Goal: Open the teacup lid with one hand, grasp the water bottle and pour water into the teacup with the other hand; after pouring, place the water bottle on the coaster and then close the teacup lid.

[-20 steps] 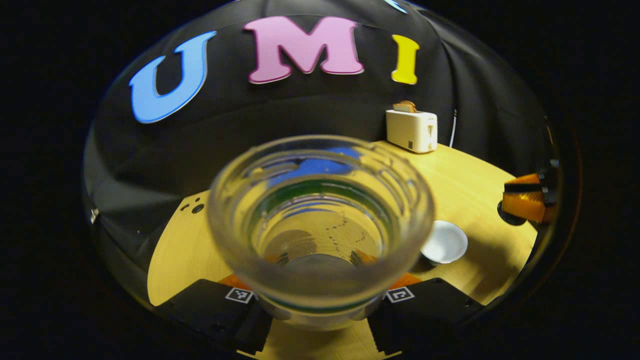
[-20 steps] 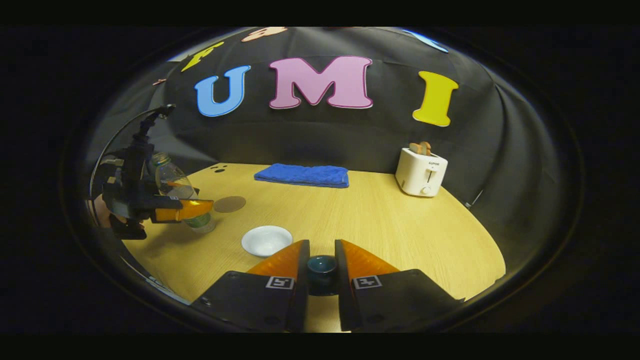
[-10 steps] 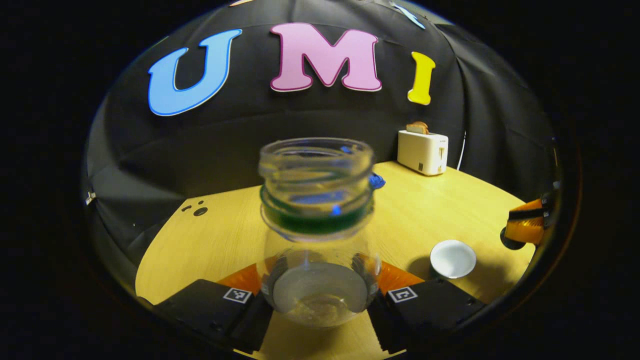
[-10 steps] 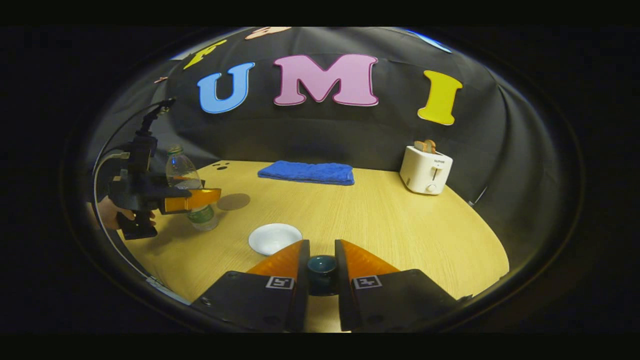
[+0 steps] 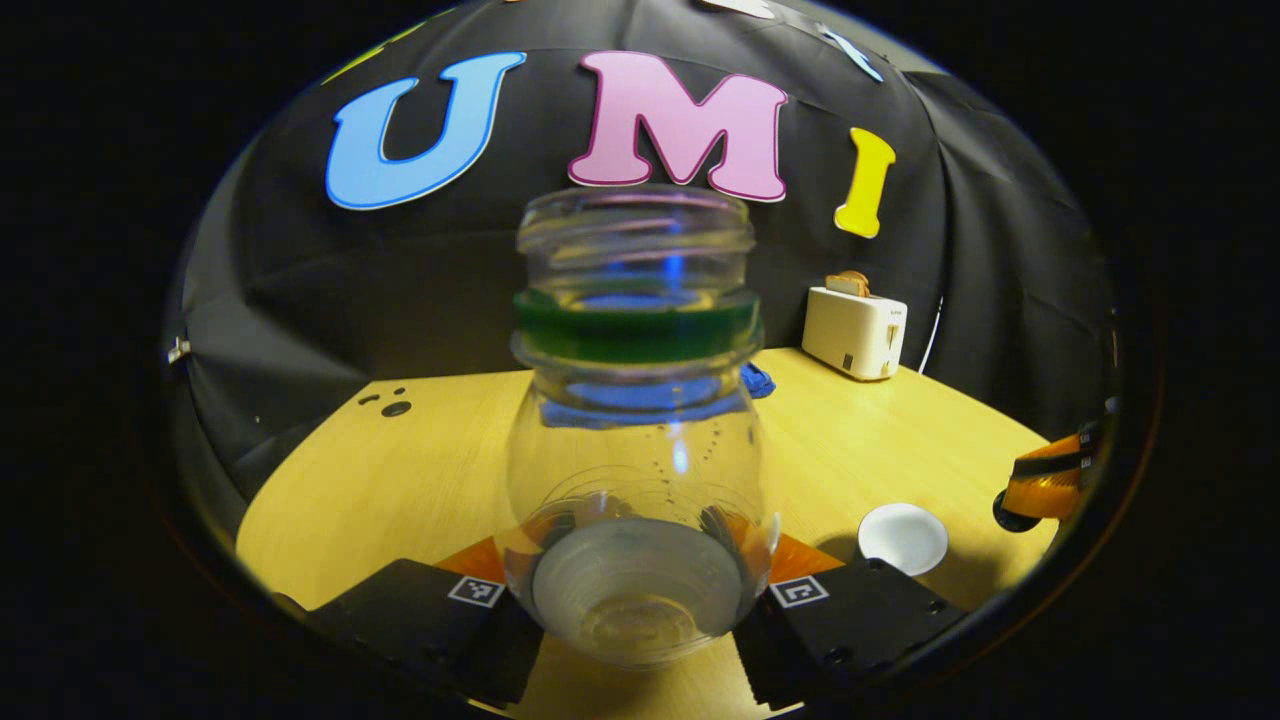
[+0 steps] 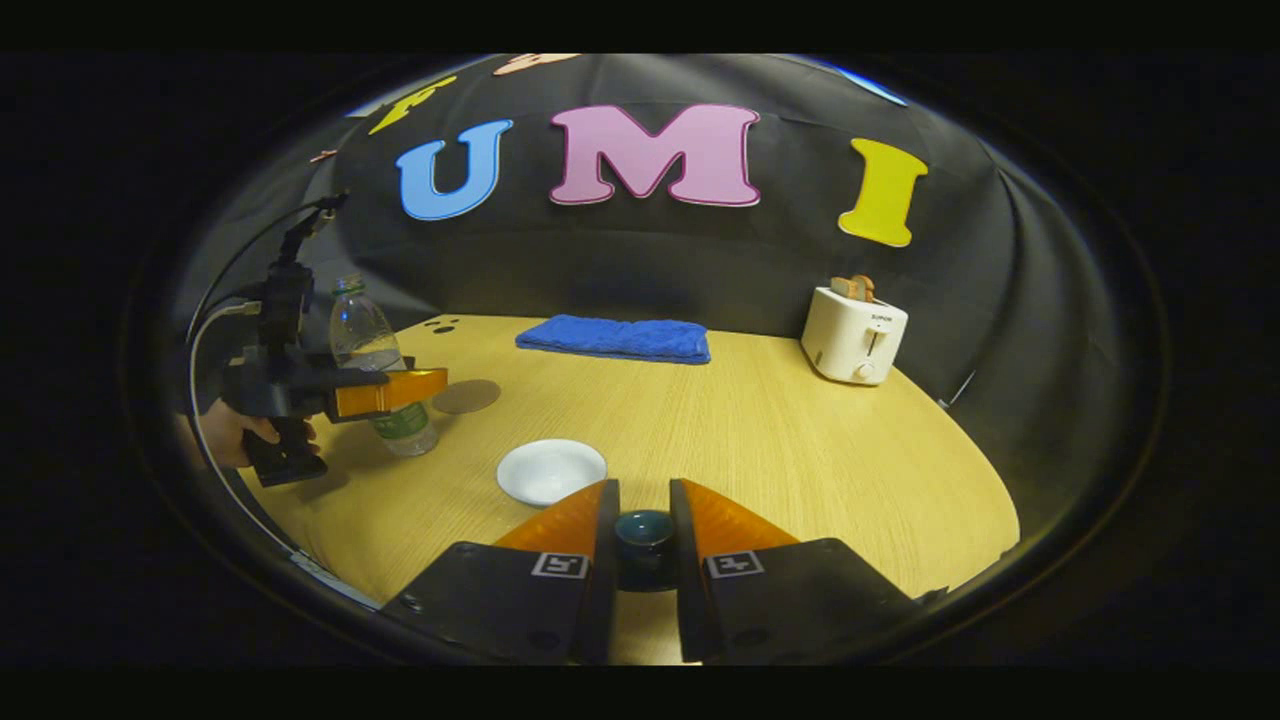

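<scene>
My left gripper is shut on a clear, uncapped water bottle with a green neck ring; the bottle stands upright, a little water low in it. From the right gripper view, the bottle and left gripper hover at the table's left, just short of the round brown coaster. The white teacup sits open on the table, also seen as the teacup at lower right. My right gripper is shut on the dark lid by its knob, held close behind the cup.
A folded blue towel lies at the back of the wooden table. A white toaster with toast stands at the back right. A hand holds the left gripper near the table's left edge.
The bottle has swung from tipped toward the camera back to upright and has drawn left, away from the cup. The right gripper keeps the lid in place.
</scene>
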`<act>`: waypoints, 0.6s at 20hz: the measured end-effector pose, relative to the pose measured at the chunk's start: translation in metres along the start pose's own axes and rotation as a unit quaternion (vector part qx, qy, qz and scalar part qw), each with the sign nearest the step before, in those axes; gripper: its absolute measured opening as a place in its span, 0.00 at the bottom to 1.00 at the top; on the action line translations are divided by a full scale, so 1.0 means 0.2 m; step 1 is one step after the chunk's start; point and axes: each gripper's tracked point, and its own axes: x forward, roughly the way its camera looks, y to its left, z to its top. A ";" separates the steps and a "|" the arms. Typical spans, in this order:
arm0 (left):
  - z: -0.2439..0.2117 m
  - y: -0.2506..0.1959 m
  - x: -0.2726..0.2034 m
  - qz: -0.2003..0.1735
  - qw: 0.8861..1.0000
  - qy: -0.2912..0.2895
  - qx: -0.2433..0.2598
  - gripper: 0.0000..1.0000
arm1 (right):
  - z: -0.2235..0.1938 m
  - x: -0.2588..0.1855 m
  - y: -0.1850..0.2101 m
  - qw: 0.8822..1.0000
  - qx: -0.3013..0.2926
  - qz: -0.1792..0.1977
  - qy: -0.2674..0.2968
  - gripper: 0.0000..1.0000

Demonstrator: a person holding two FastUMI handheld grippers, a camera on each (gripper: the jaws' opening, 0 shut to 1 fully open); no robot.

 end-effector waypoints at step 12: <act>0.04 -0.06 0.15 0.027 0.909 0.107 0.402 0.77 | 0.00 -0.08 -0.17 1.000 0.013 -0.024 -0.010 0.28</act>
